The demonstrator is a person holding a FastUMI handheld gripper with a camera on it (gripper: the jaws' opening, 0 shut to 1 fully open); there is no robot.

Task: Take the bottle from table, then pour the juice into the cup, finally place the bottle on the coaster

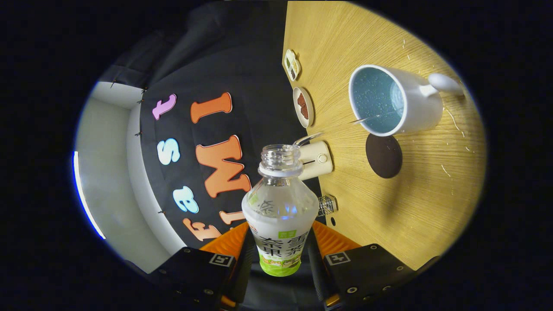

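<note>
A clear plastic bottle (280, 207) with a white label printed in dark characters and a bright green band at its base; a white mug (399, 101) with a pale speckled blue inside; a dark brown round coaster (383, 156); a light yellow-tan wooden table (414, 203) with fine grain lines; a cream-coloured dispenser (317, 160); two small white dishes (298, 86) holding brown and green contents.
</note>
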